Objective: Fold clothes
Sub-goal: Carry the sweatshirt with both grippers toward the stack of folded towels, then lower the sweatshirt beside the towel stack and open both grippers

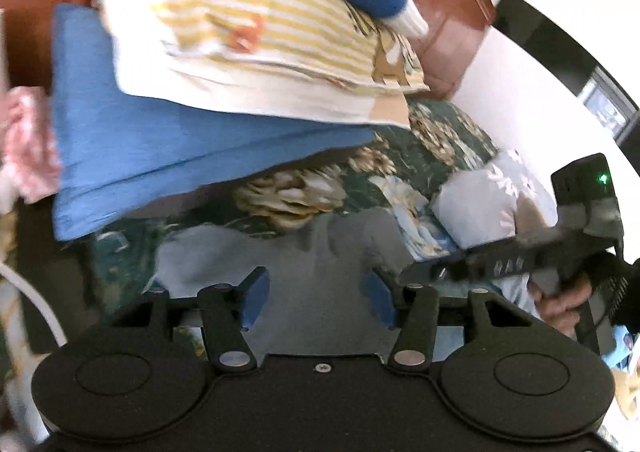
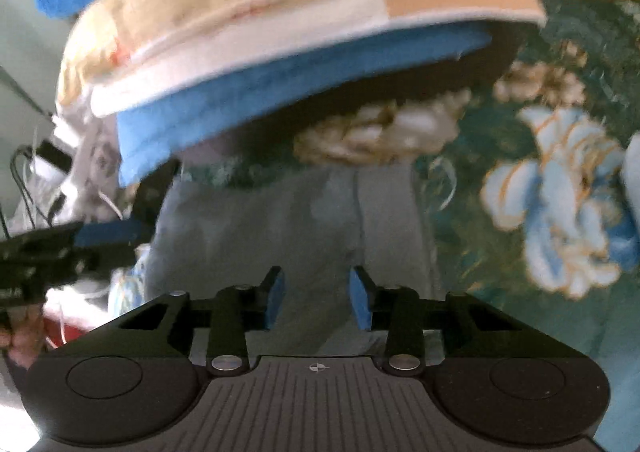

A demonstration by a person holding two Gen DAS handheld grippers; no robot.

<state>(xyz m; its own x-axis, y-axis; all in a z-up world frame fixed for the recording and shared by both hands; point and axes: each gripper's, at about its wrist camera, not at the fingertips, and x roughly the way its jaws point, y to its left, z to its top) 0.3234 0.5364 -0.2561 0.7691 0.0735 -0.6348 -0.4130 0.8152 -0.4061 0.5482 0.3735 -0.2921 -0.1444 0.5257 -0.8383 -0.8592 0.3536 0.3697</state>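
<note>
Everything lies on a bed under a dark green bedspread (image 2: 500, 64) printed with large cream and pale-blue flowers. Behind it stands reddish-brown wooden furniture (image 1: 444, 8), and to the right a white wall (image 1: 532, 52) with a dark band running across it. A grey garment (image 2: 288, 220) lies flat on the bedspread just in front of both grippers, a seam running down its middle. Beyond it is one stack (image 1: 224, 64) of folded clothes, and I count four layers: a blue piece at the bottom, a white one, a yellow-and-white striped one, and a deep blue one on top. One pink cloth (image 1: 28, 140) is bunched at the stack's left, and one pale grey bundle (image 1: 480, 208) sits on the right side of the bed. There are two grippers, each with blue pads. The left gripper (image 1: 316, 298) has its jaws spread apart with nothing between them, only the grey garment seen below. The right gripper (image 2: 317, 298) stands narrower but also parted, its pads pinching nothing. A hand (image 1: 560, 304) grips the right gripper's handle.
</note>
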